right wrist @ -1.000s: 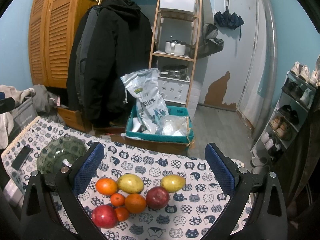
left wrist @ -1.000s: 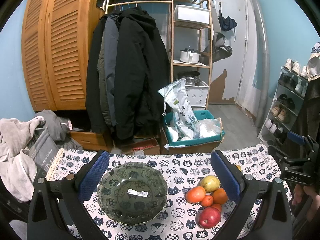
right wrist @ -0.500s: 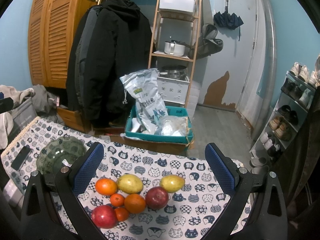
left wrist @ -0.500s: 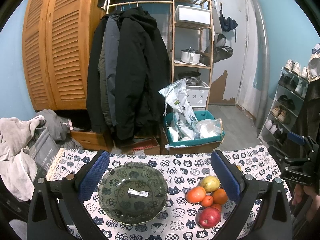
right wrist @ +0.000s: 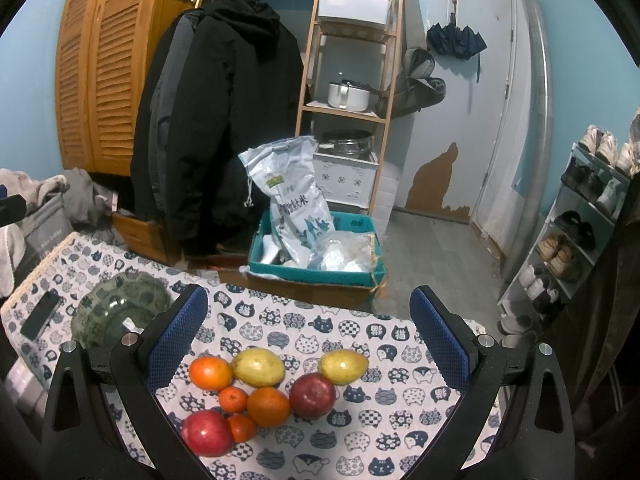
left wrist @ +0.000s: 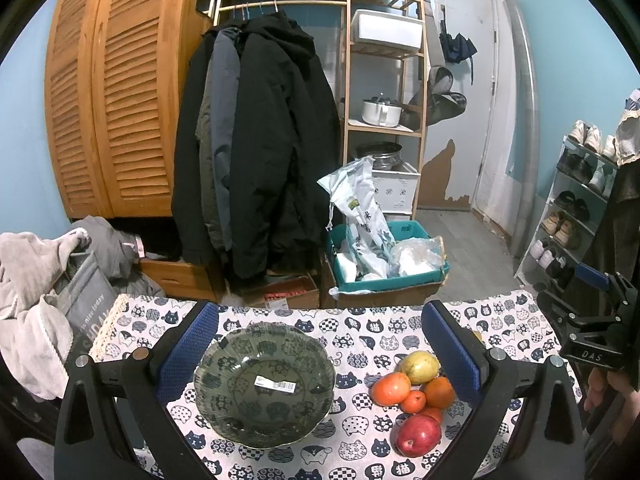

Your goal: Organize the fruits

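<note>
Both grippers hovering spread wide over the table — nothing held.

The left gripper is framing the green glass bowl at lower centre, its jaws standing wide apart. The right gripper is gaping over the fruit pile sitting low in its frame — bowl lying at left on the cat-print tablecloth.

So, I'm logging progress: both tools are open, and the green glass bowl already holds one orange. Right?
Not quite. The green patterned glass bowl holds no fruit, only a barcode sticker, as the left wrist view shows. Both tools are open.
</note>
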A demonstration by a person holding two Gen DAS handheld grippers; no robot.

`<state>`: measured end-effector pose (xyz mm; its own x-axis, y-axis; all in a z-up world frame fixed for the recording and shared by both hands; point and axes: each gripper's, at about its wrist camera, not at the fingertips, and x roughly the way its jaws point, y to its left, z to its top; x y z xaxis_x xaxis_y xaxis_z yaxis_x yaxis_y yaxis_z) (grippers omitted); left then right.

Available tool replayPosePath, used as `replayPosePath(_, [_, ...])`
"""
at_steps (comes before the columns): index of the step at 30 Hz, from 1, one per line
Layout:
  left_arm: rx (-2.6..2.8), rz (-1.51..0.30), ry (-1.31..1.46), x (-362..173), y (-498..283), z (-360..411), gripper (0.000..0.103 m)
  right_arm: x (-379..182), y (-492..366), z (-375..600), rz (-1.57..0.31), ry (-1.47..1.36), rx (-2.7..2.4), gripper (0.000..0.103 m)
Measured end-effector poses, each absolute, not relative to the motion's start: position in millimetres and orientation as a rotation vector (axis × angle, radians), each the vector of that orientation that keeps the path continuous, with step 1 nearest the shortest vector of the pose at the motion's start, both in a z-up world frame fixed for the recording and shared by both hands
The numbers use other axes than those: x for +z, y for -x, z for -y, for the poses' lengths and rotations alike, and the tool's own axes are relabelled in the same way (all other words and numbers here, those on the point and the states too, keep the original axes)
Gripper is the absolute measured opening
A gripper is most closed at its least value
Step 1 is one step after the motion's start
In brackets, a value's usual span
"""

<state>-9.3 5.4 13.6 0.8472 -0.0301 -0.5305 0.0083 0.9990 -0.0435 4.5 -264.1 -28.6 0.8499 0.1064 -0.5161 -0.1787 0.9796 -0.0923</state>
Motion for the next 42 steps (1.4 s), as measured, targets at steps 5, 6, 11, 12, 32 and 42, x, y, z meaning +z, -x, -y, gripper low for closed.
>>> replayPosePath(5, [-0.022, -0.589, 0.027, 5, 0, -2, 0.102, -26, -12, 268, -0.561, 0.149, 0.143, 0.099])
replayPosePath(6, [-0.025, -0.603, 0.026, 2, -4, 0, 0.102, -28, -14, 269, -0.572, 0.151, 0.141, 0.099])
replayPosePath(11, [-0.054, -0.706, 0.021, -25, -25, 9, 0.102, -47, -29, 274, -0.654, 0.164, 0.121, 0.099])
replayPosePath(12, [-0.061, -0.721, 0.024, -30, -26, 12, 0.102, -50, -31, 274, -0.667, 0.163, 0.118, 0.099])
replayPosePath(32, [-0.120, -1.014, 0.022, -130, -82, 50, 0.102, -126, -76, 299, -0.970, 0.041, 0.087, 0.099])
replayPosePath(42, [-0.121, -1.131, 0.055, -178, -107, 58, 0.102, -183, -89, 320, -1.141, -0.029, 0.040, 0.099])
